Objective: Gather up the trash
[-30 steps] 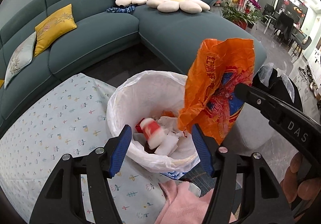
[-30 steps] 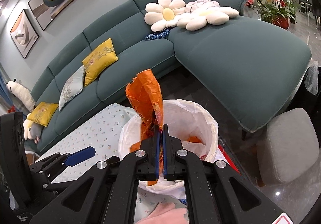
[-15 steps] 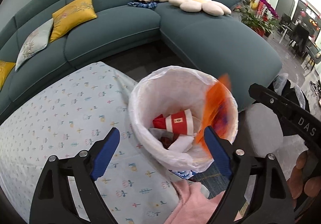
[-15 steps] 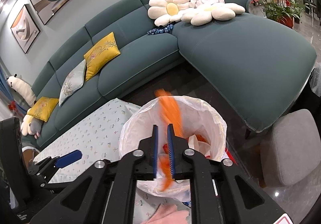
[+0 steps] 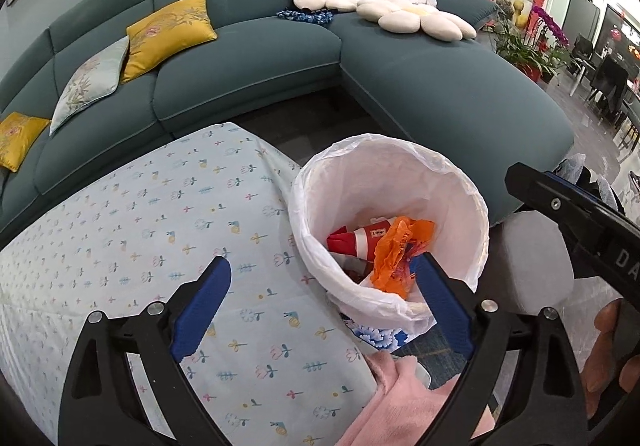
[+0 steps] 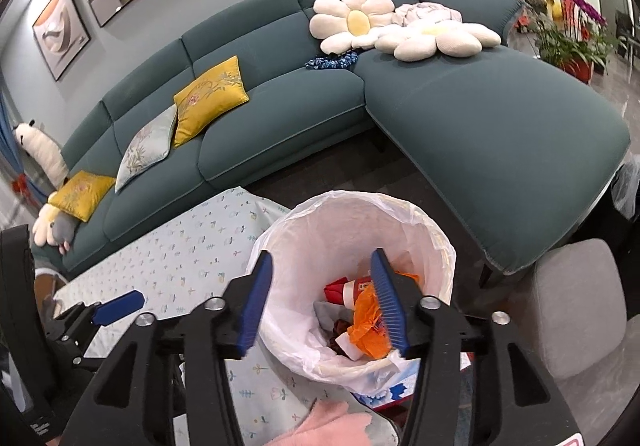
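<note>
Right wrist view: the right gripper (image 6: 320,302) hangs above the white-lined trash bin (image 6: 436,246) with its blue jaws spread wide and nothing between them — the crumpled orange plastic bag (image 6: 366,330) lies inside the bin, on a red-and-white carton (image 6: 348,286). From the left wrist camera, the left gripper (image 5: 320,306) is also wide and empty, over the near edge of the floral tablecloth (image 5: 160,206), the bin (image 5: 316,214) at its right finger.
</note>
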`<state>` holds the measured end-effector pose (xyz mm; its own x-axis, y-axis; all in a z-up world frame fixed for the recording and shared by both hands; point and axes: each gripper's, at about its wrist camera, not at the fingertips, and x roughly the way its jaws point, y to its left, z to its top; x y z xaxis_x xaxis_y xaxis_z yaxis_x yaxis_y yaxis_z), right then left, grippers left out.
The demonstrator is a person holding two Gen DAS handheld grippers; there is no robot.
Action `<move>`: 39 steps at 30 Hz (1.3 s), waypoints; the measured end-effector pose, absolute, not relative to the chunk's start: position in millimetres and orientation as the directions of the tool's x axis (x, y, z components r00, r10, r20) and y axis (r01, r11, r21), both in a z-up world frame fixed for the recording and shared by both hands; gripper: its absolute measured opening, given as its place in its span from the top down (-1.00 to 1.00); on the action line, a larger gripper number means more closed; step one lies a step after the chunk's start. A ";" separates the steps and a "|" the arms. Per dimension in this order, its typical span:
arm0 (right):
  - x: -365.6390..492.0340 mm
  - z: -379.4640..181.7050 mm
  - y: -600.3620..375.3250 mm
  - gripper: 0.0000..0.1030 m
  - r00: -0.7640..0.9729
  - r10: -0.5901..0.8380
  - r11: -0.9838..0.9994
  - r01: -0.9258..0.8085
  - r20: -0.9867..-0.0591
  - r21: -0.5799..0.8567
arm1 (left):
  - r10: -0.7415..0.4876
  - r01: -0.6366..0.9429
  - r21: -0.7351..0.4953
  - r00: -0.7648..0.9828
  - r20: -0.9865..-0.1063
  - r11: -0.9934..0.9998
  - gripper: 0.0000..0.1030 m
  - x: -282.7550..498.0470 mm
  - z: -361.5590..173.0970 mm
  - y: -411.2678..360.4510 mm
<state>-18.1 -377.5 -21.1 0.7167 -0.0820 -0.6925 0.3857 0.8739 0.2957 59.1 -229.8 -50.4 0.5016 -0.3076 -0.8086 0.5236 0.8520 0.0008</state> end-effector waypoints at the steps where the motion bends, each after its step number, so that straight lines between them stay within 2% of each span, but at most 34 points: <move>1: -19.6 -19.8 -376.1 -0.09 0.717 -0.084 0.876 0.385 -0.692 0.292 | -0.307 0.520 -0.001 0.503 -0.807 0.854 -0.73 58.3 -50.0 -227.5; 13: -42.1 -11.6 -351.8 -0.52 0.690 -0.173 0.895 0.407 -0.703 0.180 | -0.266 0.467 0.025 0.546 -0.795 0.884 -0.74 38.2 -45.5 -198.7; 15: -46.4 -12.0 -348.4 -0.66 0.686 -0.177 0.896 0.410 -0.706 0.173 | -0.260 0.462 0.031 0.552 -0.792 0.886 -0.74 33.3 -45.1 -194.7; 19: -54.0 -15.5 -342.5 -0.70 0.675 -0.172 0.895 0.411 -0.718 0.172 | -0.245 0.447 0.042 0.565 -0.788 0.894 -0.74 23.4 -44.8 -185.6; 21: -58.4 -17.2 -338.4 -0.87 0.672 -0.178 0.897 0.411 -0.718 0.161 | -0.236 0.434 0.048 0.576 -0.783 0.900 -0.74 20.1 -44.0 -181.6; 24: -62.5 -18.0 -331.6 -0.87 0.673 -0.185 0.905 0.401 -0.716 0.144 | -0.223 0.414 0.047 0.578 -0.785 0.909 -0.80 19.0 -44.6 -175.3; 30: -66.1 -18.3 -317.1 -0.87 0.675 -0.215 0.922 0.380 -0.706 0.082 | -0.205 0.401 0.059 0.582 -0.787 0.914 -0.80 11.8 -49.5 -168.5; 39: -68.5 -23.8 -309.2 -0.87 0.662 -0.210 0.926 0.371 -0.719 0.072 | -0.192 0.381 0.063 0.593 -0.782 0.922 -0.80 8.9 -50.8 -165.1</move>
